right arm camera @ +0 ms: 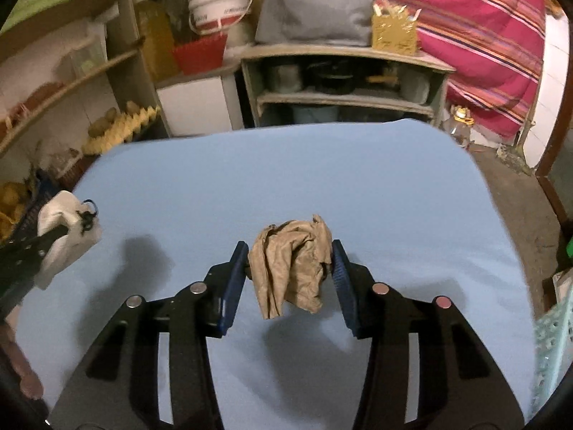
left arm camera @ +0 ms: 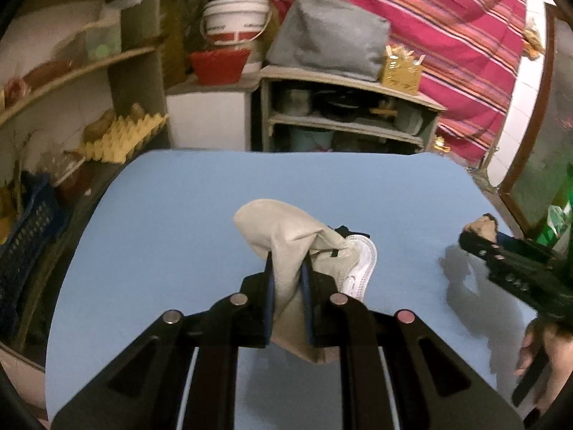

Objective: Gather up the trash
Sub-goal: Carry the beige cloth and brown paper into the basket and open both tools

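Note:
My left gripper (left arm camera: pixel 288 259) is shut on a pale beige piece of trash (left arm camera: pixel 286 236) with a white face mask (left arm camera: pixel 361 265) and a black strap bunched with it, held above the blue table (left arm camera: pixel 172 222). My right gripper (right arm camera: pixel 290 249) is shut on a crumpled brown paper (right arm camera: pixel 292 268), held above the table (right arm camera: pixel 394 197). The right gripper with the brown paper (left arm camera: pixel 481 227) also shows at the right edge of the left wrist view. The left gripper's bundle (right arm camera: pixel 68 229) shows at the left of the right wrist view.
Beyond the table's far edge stands a low shelf unit (left arm camera: pixel 343 107) with pots, a grey bag and a gold box on top. Wooden shelves with yellow egg trays (left arm camera: pixel 118 136) run along the left. A white bucket (left arm camera: pixel 232 18) and a red basket stand behind. A perforated pale basket (right arm camera: pixel 553 351) is at the right.

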